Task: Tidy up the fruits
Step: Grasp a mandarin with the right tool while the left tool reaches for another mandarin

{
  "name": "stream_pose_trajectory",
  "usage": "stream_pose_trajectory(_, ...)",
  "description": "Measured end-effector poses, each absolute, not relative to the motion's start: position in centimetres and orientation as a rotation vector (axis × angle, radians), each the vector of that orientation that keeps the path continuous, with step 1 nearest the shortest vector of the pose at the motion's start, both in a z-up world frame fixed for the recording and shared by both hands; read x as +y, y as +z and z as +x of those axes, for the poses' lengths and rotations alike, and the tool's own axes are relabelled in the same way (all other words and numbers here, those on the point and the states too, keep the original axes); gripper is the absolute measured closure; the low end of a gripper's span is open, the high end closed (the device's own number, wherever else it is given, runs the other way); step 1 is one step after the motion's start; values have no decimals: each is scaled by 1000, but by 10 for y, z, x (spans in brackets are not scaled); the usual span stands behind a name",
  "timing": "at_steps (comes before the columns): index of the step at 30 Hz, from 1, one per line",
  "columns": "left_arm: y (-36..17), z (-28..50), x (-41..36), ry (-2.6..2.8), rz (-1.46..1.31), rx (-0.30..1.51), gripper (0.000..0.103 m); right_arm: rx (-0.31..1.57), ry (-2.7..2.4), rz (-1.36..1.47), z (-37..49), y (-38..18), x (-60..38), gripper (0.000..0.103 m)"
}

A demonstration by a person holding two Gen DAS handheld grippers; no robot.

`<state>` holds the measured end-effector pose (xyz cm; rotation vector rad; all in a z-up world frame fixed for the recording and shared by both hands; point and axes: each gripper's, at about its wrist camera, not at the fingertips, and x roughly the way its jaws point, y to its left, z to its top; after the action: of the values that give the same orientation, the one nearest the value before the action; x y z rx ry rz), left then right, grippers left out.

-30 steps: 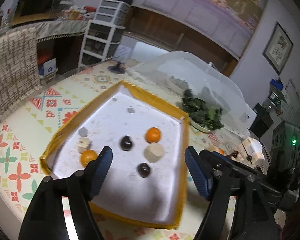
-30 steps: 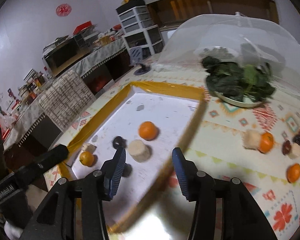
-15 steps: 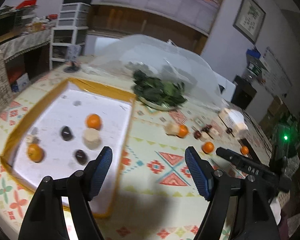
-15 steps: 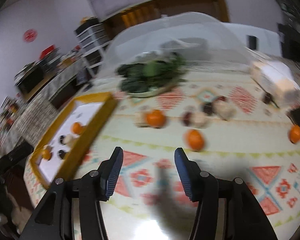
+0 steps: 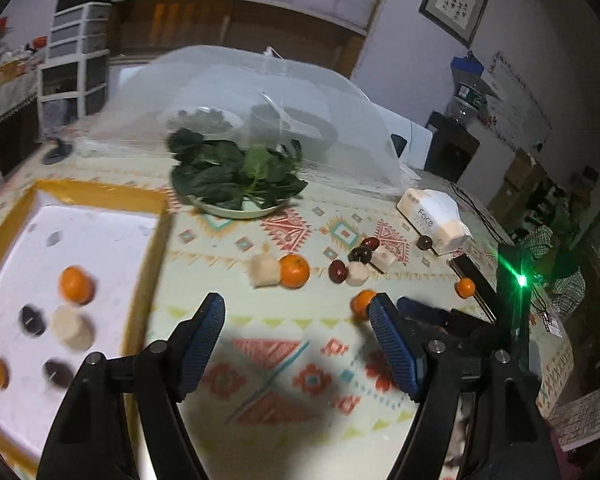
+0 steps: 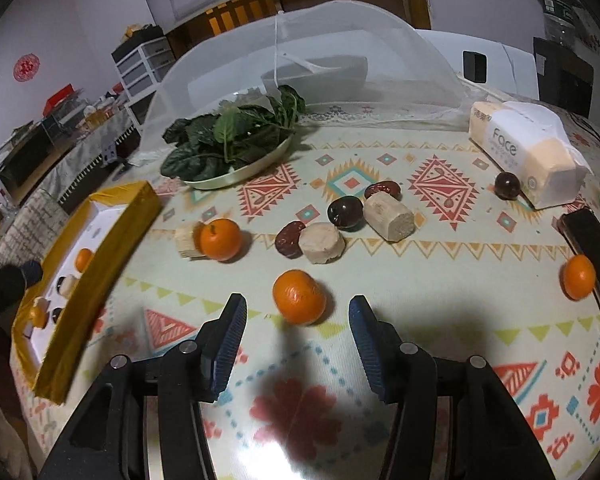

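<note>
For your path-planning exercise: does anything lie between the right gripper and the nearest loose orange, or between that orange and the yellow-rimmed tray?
Nothing visible blocks the right gripper: the orange sits just ahead of its open jaws. Toward the tray the tablecloth is bare; only the tray's raised wall must be cleared.

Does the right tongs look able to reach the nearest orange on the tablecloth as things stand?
Probably yes. The right tongs are open, and the orange sits just ahead of the gap, clear of the other fruit, with nothing between.
</note>
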<state>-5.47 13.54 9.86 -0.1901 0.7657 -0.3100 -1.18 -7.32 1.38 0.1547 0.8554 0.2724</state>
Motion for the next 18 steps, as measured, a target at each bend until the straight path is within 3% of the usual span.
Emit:
stream_pose_trajectory(4,88,-17,112,-351,-118,801,58,860,265,145,-5,9,-68,49)
stream_pose_trajectory(5,84,-6,105,-365,-113,821,60,861,266,147,-3,9,-67,50)
stream_pose_trajectory(7,76,13,95,-374,-105,837,60,864,269,151,0,7,-66,56)
stream_pose_trajectory(9,71,27,89,-377,-91,851,61,867,267,149,2,5,-67,68)
stream_pose_trajectory(18,39,61,59,-403,50,928,61,850,278,228,-7,8,-88,69)
